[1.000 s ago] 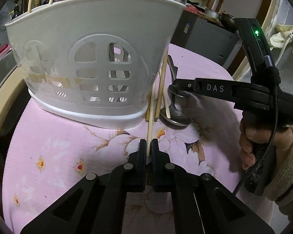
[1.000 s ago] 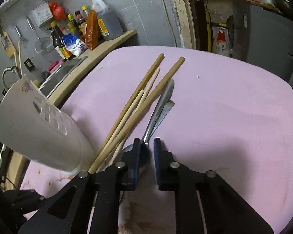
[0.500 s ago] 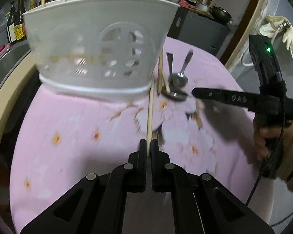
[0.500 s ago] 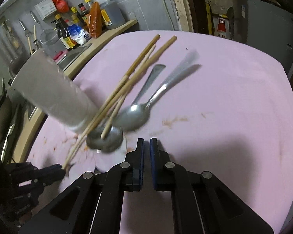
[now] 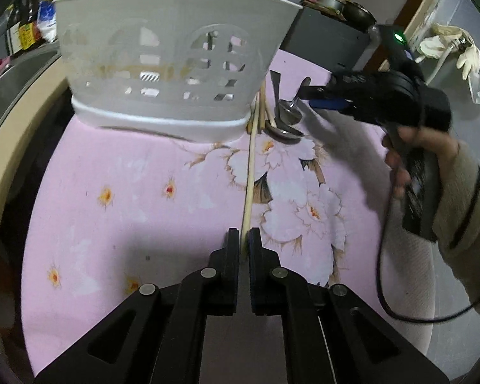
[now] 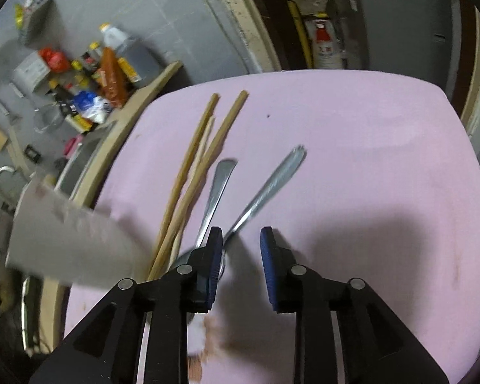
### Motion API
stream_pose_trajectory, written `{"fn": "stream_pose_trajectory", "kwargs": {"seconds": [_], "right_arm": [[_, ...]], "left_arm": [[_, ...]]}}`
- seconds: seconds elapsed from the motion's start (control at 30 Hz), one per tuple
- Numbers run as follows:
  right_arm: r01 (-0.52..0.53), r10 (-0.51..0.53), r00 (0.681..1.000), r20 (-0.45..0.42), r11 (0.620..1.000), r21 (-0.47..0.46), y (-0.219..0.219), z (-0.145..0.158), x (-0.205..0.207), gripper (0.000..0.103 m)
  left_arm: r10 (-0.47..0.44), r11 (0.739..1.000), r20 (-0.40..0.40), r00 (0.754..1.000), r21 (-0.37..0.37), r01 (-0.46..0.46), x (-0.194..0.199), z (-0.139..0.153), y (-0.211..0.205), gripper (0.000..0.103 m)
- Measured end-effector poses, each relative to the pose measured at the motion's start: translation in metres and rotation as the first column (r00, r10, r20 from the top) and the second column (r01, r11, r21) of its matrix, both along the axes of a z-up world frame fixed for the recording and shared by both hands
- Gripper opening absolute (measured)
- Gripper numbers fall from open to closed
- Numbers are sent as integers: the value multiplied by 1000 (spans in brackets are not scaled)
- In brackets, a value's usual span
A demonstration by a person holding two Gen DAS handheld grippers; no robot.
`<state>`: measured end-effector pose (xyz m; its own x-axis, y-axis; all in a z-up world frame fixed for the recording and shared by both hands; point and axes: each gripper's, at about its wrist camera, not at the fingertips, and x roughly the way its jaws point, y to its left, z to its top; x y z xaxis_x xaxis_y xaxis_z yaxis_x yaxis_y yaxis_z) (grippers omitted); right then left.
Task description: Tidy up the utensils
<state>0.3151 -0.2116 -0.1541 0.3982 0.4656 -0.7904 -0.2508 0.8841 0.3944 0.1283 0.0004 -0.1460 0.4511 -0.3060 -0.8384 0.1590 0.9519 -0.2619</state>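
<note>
My left gripper (image 5: pixel 244 240) has its jaws clamped on a chopstick (image 5: pixel 251 166) running beside the white utensil basket (image 5: pixel 169 64), while my right gripper (image 6: pixel 241 249) hangs with jaws apart over two spoons (image 6: pixel 265 188) beside that basket.

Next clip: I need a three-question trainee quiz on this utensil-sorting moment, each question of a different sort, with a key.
1. True or false: the left tongs are shut on a chopstick whose far end reaches the white basket.
2. Multiple choice: the right tongs are A) shut on a spoon, B) open with nothing between the fingers, C) shut on two chopsticks.
3. Fill in: how many metal spoons lie on the pink cloth beside the loose chopsticks?

Key: 1 true; 2 B; 3 two.
</note>
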Motion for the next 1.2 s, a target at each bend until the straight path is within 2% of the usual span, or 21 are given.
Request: {"fn": "stream_pose_trajectory", "kwargs": {"seconds": [0.33,0.5,0.63,0.77,0.97,1.1,1.2], "right_arm": [[38,-40,999,-23,993,-111,14,-7,16,23],[16,-19,1000,-17,988,-156,19,-6,14,12],[-22,19,999,-27,991,-129,10,-7,7,8],[-98,94,995,-32,988,-119,2,-7,-12,6],[-244,239,969,-63,965,-98,-12,-7,-55,5],[-251,248,968,-40,954,-162,-10,-4,-68,7],[-220,219,975,-31,953,-210,-3,-4,-68,9]], "left_arm": [[-37,998,-20,999,49,38,39,2,-18,7],[-28,997,-31,999,70,31,51,2,-22,7],[-15,997,-19,1000,78,16,47,4,-20,3],[11,999,-33,999,38,-10,40,6,-12,3],[2,1000,-47,999,28,0,5,11,0,3],[9,1000,-59,998,20,-8,-1,10,4,3],[7,1000,-85,996,30,-5,16,8,2,4]]}}
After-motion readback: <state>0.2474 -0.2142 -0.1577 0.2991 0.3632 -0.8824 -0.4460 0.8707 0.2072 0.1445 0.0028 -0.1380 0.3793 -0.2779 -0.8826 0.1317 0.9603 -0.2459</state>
